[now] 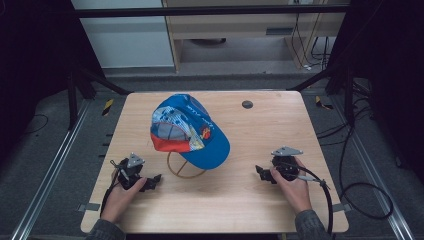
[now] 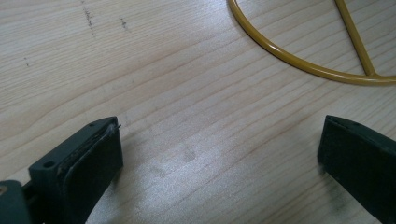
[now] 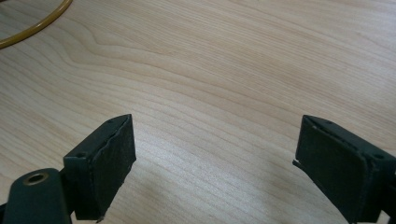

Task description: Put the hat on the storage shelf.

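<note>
Left gripper (image 1: 154, 181) and right gripper (image 1: 261, 173) both spread wide, empty, low over table (image 1: 260, 130); cap (image 1: 189, 131) on wire stand (image 1: 185, 169) between and ahead—approach pending; next, probably reach inward for brim.

1. The cap (image 1: 190, 131) on its wire stand (image 1: 184, 167) blocks the table (image 1: 260, 200) middle.
2. Right of the cap, bare wood lies up to the right gripper (image 1: 261, 172).
3. Left of the cap, the left gripper (image 1: 154, 181) sits just beside the stand's ring.
4. Behind the cap, a small dark disc (image 1: 247, 104) lies well apart.
</note>
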